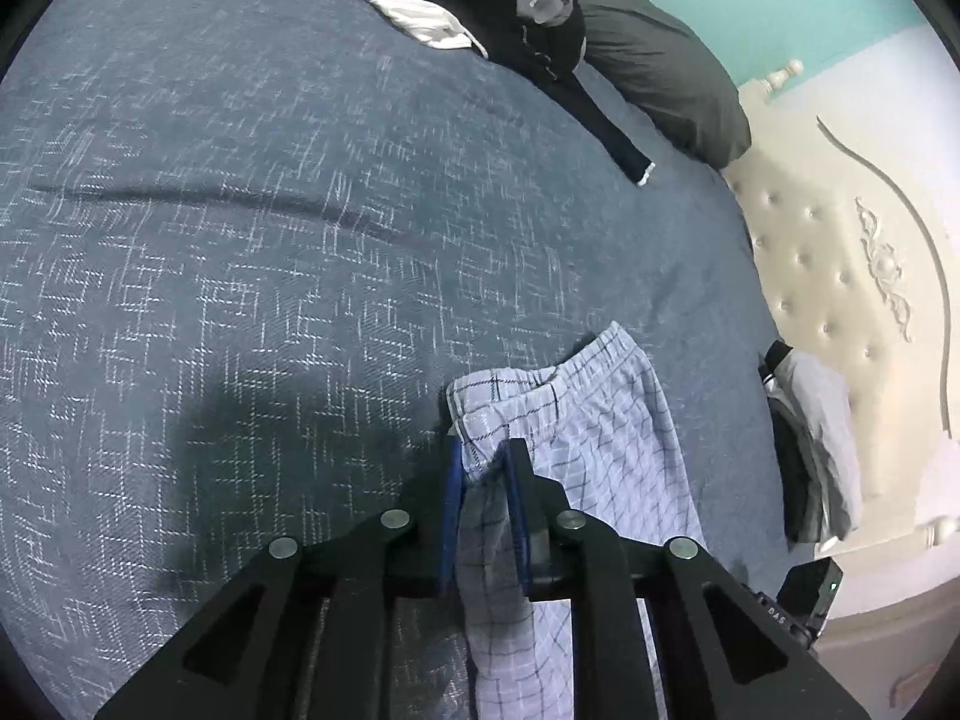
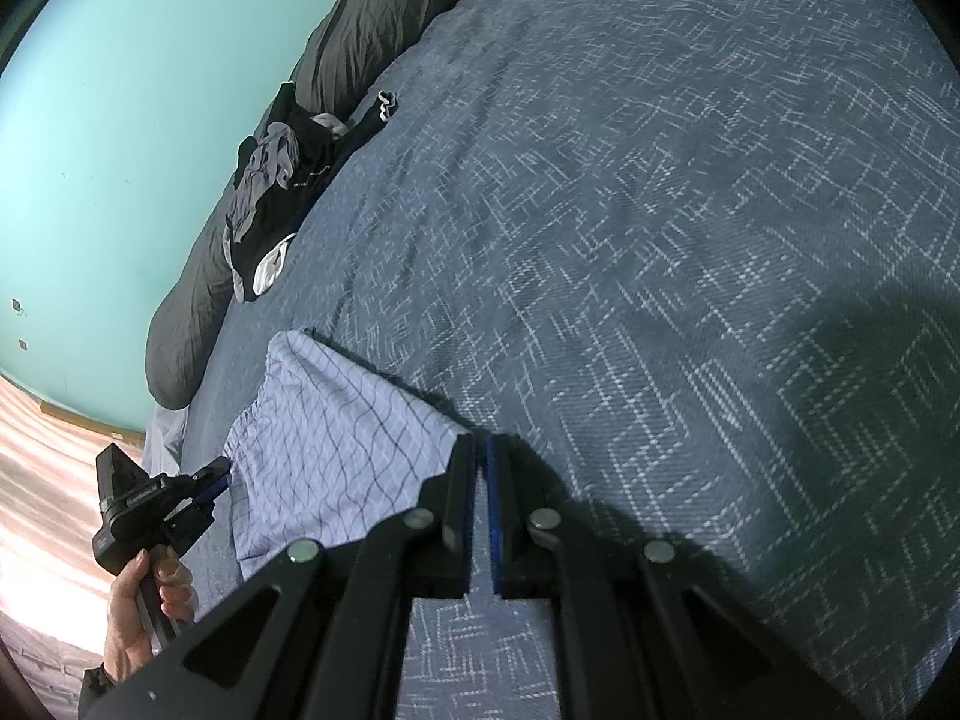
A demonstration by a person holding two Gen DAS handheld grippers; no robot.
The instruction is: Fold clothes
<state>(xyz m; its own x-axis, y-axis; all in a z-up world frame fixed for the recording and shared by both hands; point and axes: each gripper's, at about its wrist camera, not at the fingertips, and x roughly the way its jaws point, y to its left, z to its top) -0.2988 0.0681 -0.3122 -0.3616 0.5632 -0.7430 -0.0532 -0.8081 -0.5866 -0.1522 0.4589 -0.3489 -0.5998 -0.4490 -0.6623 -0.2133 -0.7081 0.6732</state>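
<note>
Pinching a bunched edge of the checked pajama pants (image 1: 576, 420), the left gripper (image 1: 489, 474) holds them over the bedspread (image 1: 270, 240) near its headboard edge. The right gripper (image 2: 480, 456), nearly pressed together, grips the opposite corner; cloth stretches between them.

The checked shorts (image 1: 606, 420) are pale lilac-grey with a thin dark grid and a gathered elastic waistband. They lie partly flat on the bed (image 1: 240, 240), at its near edge, with one part lifted and bunched into a hanging fold. A loose pile of clothes (image 1: 480, 0), black, grey and white, sits crumpled at the far side of the bed, well apart from the shorts.
</note>
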